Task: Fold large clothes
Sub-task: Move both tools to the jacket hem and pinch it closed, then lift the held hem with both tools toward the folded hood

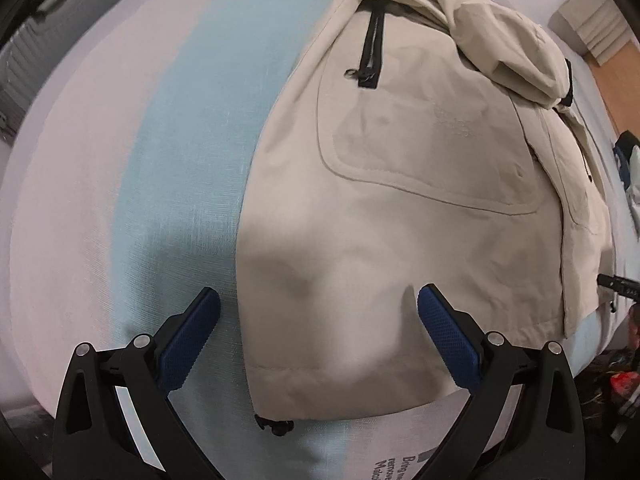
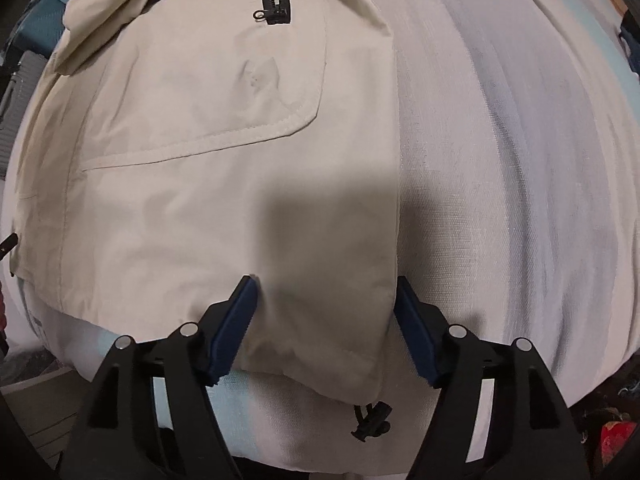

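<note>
A beige hooded jacket (image 1: 400, 160) lies flat on a bed sheet (image 1: 180, 120) striped pale blue and white, with its sleeves and hood folded in at the far end. My left gripper (image 1: 318, 292) points down over the jacket's near left hem corner. It stands wide open, one pad on the sheet and one on the fabric. In the right wrist view the jacket (image 2: 200, 200) fills the left half. My right gripper (image 2: 326, 280) straddles the near right hem corner, open, its left fingertip denting the cloth. Black drawcord toggles (image 1: 276, 426) (image 2: 370, 420) hang from the hem.
The bed sheet (image 2: 500, 160) runs on to the right of the jacket. Grey foam panels (image 1: 592, 28) and wooden floor lie beyond the bed's far right edge. Dark clutter with a red item (image 2: 616, 436) sits below the near edge.
</note>
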Available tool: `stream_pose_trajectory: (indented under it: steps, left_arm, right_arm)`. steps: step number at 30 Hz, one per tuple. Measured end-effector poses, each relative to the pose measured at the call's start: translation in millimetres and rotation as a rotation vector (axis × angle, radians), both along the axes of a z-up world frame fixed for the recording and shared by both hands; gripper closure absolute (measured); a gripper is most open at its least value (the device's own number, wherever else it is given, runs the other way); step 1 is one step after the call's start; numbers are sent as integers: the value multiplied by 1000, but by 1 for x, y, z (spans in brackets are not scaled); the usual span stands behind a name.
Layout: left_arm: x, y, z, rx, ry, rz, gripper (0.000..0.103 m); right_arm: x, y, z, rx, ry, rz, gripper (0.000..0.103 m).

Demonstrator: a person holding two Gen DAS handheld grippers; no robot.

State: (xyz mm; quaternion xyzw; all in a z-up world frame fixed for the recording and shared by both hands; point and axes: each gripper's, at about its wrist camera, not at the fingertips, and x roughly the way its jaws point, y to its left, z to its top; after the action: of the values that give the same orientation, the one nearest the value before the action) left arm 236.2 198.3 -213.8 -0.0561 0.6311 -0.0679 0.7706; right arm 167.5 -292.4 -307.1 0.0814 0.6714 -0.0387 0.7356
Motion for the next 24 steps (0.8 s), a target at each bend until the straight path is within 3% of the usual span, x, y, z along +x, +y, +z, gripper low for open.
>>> stream_pose_trajectory:
  steps: [2, 4, 5, 7, 10, 13, 15, 17, 20, 24]
  left_arm:
    - [2, -1, -4, -7, 10, -15, 7]
    - [-5, -6, -5, -9, 8, -45, 9]
    - [-7, -8, -4, -18, 7, -54, 16]
    - [-8, -10, -2, -17, 9, -62, 23]
    - [-9, -7, 0, -37, 17, -28, 42]
    - [-10, -7, 3, -18, 11, -34, 55]
    - [-12, -10, 3, 7, 4, -58, 56]
    - [-11, -14, 0, 39, 0, -77, 52]
    - [-8, -12, -7, 68, 4, -53, 35]
    - [-9, -10, -8, 57, 17, -45, 35]
  right_arm:
    - [-1, 2, 1, -7, -5, -11, 37]
    - [-4, 4, 4, -15, -18, -6, 49]
    - [-5, 13, 10, -26, -24, -2, 53]
    - [-8, 20, 15, -53, -34, 20, 73]
    - [-7, 28, 25, -77, -47, 30, 92]
    - [-9, 28, 29, -69, -52, 20, 95]
    - [-8, 29, 28, -70, -48, 22, 95]
    - [-7, 26, 24, -72, -41, 19, 94]
    - [-4, 20, 20, -74, -31, 13, 88]
    - [2, 18, 16, -69, -24, -9, 84]
